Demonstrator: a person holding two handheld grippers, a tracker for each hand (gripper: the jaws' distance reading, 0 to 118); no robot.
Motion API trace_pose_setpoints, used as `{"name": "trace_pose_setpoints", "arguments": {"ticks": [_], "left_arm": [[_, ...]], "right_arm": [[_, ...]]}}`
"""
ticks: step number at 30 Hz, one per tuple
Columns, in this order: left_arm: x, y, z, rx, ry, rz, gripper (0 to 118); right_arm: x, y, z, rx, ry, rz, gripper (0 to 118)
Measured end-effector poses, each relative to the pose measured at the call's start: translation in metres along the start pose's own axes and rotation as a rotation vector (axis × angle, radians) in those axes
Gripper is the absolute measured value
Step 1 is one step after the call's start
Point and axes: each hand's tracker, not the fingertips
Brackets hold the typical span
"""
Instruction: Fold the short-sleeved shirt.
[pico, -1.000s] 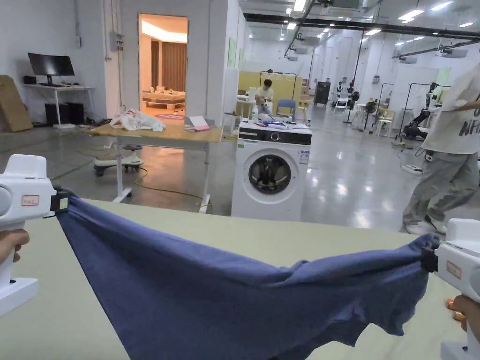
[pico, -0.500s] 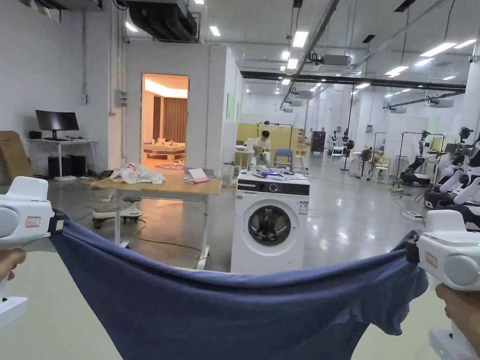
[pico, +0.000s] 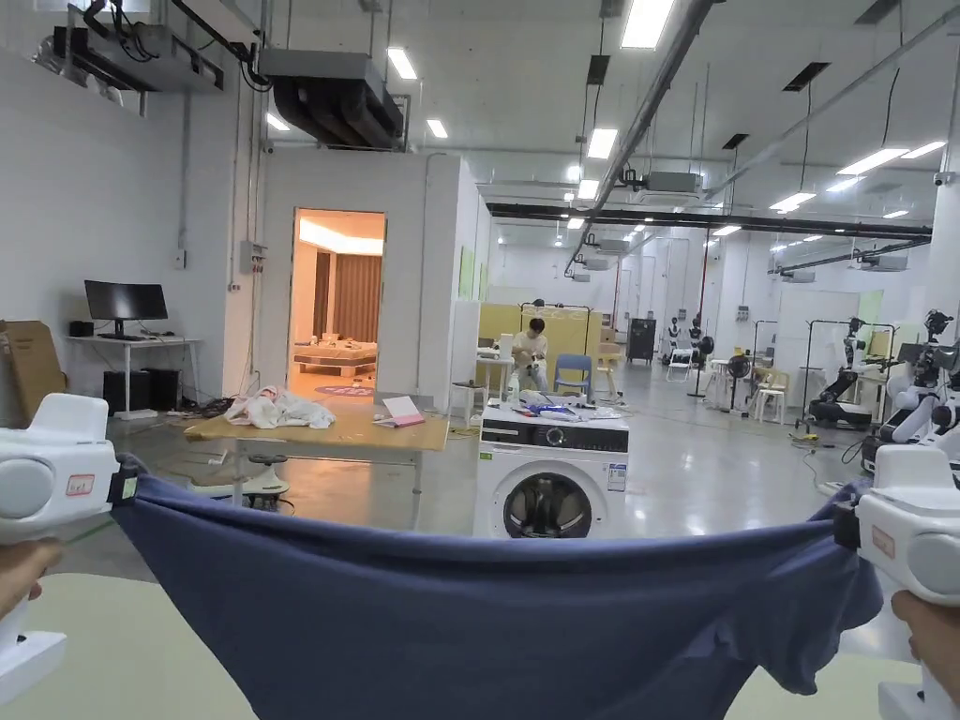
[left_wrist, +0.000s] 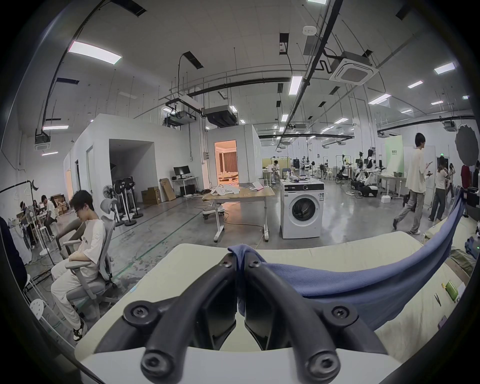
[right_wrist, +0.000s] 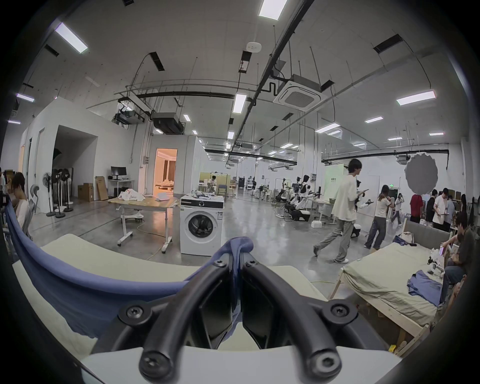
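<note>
While both grippers (pico: 127, 487) (pico: 844, 525) clamp it, shirt (pico: 487, 628) shows no legible writing.

Bright ceiling strip lights (pico: 647, 21) glare off the floor (pico: 712, 469); gripper views fisheye-warped, dark-vignetted.

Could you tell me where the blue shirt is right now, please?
In the head view the blue shirt hangs stretched between the left gripper and the right gripper, above the pale green table, with the washing machine behind it.

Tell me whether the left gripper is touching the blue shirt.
Touching. The left gripper view shows the left gripper shut on a bunched edge of the blue shirt.
</note>
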Motion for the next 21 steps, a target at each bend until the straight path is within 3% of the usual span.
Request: {"name": "trace_pose_setpoints", "arguments": {"ticks": [11, 18, 21], "left_arm": [[0.004, -0.153, 0.016, -0.162, -0.031, 0.044, 0], [-0.008, -0.253, 0.065, -0.244, -0.051, 0.079, 0], [-0.014, -0.282, 0.093, -0.250, -0.051, 0.129, 0]], "right_arm": [[-0.003, -0.139, 0.017, -0.170, 0.025, 0.042, 2], [0.001, -0.231, 0.083, -0.252, 0.030, 0.030, 2], [0.000, -0.259, 0.115, -0.279, 0.032, 0.066, 2]]}}
